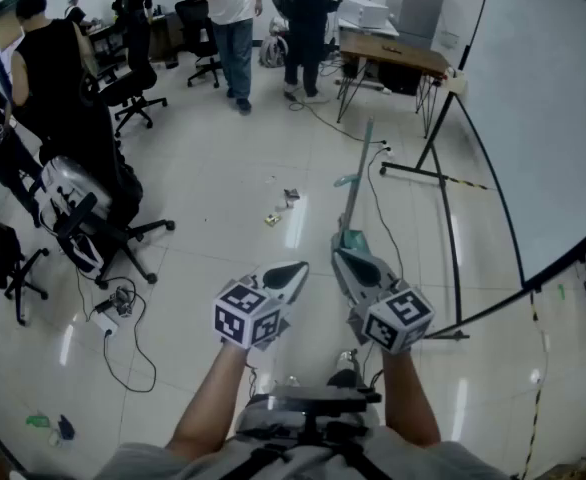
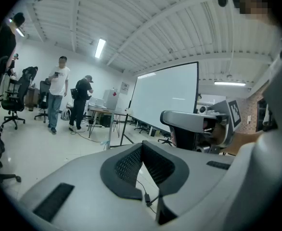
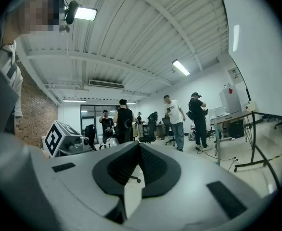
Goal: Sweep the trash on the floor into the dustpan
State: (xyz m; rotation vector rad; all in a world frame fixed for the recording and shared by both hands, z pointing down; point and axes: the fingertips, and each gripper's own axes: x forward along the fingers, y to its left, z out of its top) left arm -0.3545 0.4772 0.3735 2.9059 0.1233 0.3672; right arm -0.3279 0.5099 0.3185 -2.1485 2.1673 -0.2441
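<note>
Trash (image 1: 282, 208) on floor (image 1: 223, 183) — whiteboard (image 1: 543, 118) to right

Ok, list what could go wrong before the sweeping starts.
Both the left gripper and right gripper are shut and empty; the long-handled tool stands upright just ahead, and a clumsy grab may topple it. A cable lies on the floor beside it and could snag the sweep. The trash pieces are small and might scatter.
</note>
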